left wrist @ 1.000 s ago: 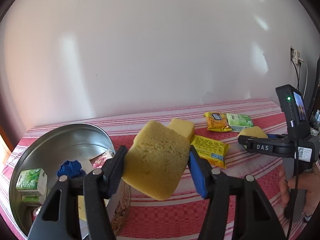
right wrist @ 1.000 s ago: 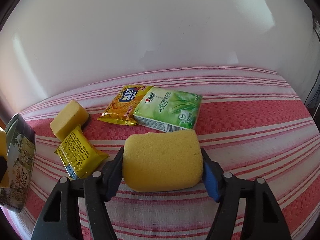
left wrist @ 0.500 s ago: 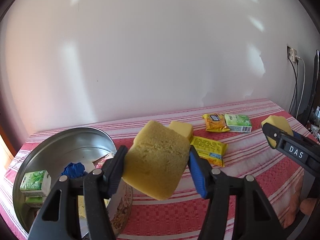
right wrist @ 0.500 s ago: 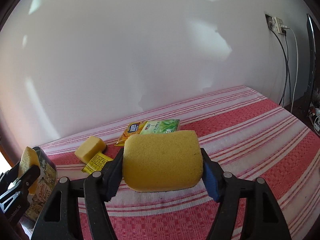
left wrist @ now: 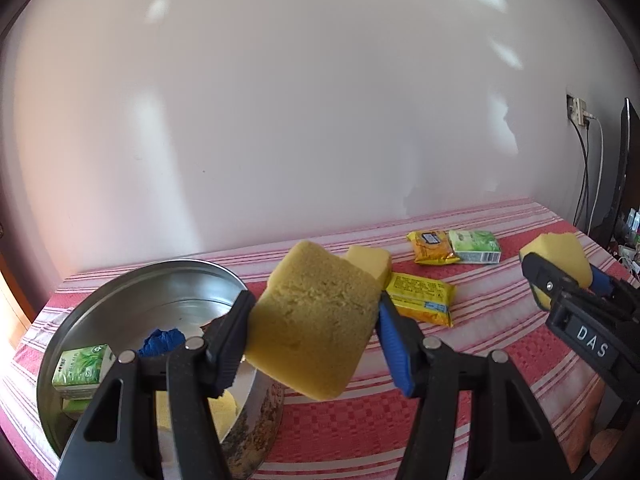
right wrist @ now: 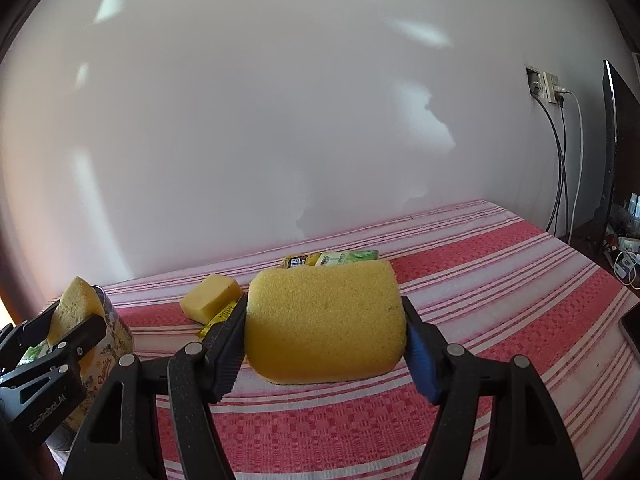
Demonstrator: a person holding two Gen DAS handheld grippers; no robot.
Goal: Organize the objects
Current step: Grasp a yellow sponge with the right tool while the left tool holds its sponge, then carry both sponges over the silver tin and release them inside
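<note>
Left gripper [left wrist: 314, 328] clamped on a tan sponge block [left wrist: 312, 322], tilted, held up off the striped cloth [left wrist: 500, 320]. Below-left of its jaws: round metal tin [left wrist: 100, 312] w/ green pack [left wrist: 80, 366] + blue wad [left wrist: 162, 340] inside. Right gripper [right wrist: 324, 340] squeezing a yellow sponge [right wrist: 324, 326], also lifted. Just beyond its jaws: small yellow block [right wrist: 210, 298], snack packs behind.

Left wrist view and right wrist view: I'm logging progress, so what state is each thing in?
left gripper: shut on tan sponge, lifted
right gripper: shut on yellow sponge, lifted
metal tin: open, part filled
green packet: lying on tablecloth
yellow packet: lying flat
</note>
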